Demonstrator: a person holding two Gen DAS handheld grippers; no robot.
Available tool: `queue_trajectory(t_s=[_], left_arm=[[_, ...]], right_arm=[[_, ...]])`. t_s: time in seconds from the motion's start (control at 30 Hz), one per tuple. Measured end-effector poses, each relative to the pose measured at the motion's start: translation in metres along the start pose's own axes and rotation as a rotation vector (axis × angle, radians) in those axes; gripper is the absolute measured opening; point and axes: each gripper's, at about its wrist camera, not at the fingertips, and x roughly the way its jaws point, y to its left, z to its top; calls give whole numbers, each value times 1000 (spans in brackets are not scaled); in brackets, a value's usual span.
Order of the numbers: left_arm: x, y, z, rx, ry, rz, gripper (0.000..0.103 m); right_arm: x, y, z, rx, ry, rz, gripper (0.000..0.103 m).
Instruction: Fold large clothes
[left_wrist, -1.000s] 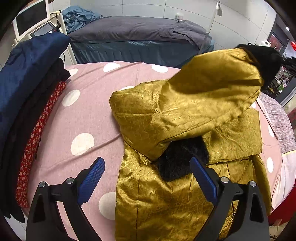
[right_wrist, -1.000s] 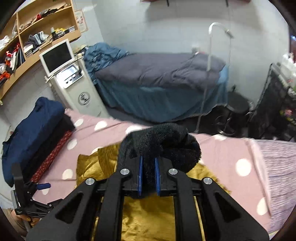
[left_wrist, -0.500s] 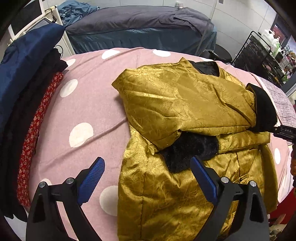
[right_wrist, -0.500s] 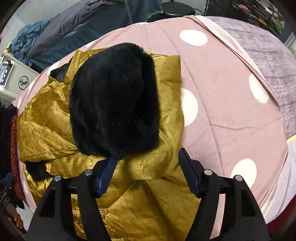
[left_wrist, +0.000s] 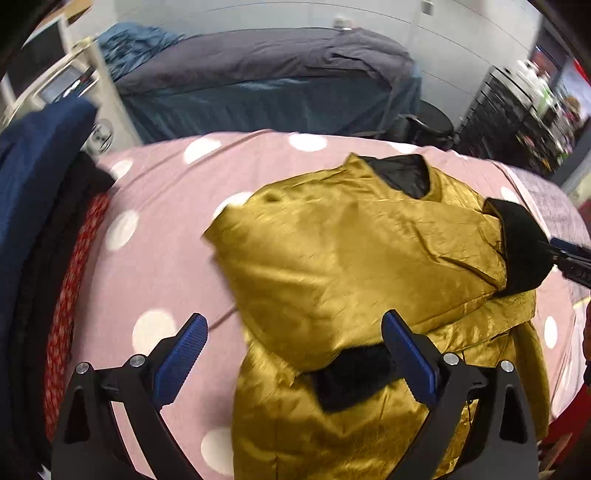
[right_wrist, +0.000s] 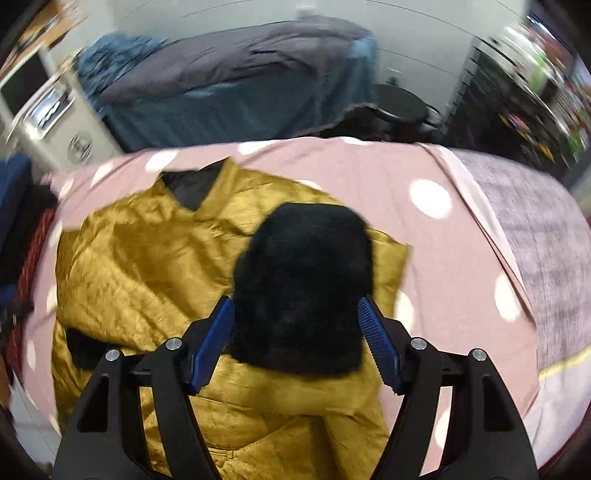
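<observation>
Spreading their jaws wide, both grippers hover over the gold jacket (left_wrist: 354, 258); only the right view shows its black cuff (right_wrist: 303, 284) whole.

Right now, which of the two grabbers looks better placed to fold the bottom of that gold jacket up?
Probably the left gripper: it is open above the gold jacket by its lower part. The right gripper, also open, sits around the black furry cuff, farther up.
</observation>
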Motion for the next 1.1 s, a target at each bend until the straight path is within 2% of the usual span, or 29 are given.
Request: queue_trajectory(t_s=[0.1, 0.2, 0.27, 0.4, 0.53, 0.67, 0.77, 0.9, 1.0, 1.1], left_arm=[[20, -31, 14, 113, 12, 8, 93], [51, -50, 19, 194, 45, 51, 93], [73, -49, 17, 205, 91, 92, 94], [119, -13, 17, 91, 198, 117, 98], [143, 15, 32, 12, 258, 125, 98], [155, 28, 49, 14, 263, 169, 99], [161, 40, 55, -22, 283, 138, 99], [161, 42, 56, -15, 287, 116, 99], [145, 43, 57, -15, 249, 103, 98], [114, 48, 50, -26, 173, 99, 98]], right_arm=[[22, 30, 4, -116, 39, -41, 70], [43, 34, 5, -151, 74, -78, 70], [55, 30, 6, -152, 94, -96, 70], [70, 25, 10, -131, 126, -65, 72], [86, 43, 15, -194, 140, -45, 74], [103, 56, 23, -193, 167, -11, 75], [114, 60, 29, -169, 193, 7, 78], [118, 61, 32, -173, 211, 1, 80], [100, 58, 32, -134, 168, 20, 80], [72, 51, 26, -99, 107, 41, 80]])
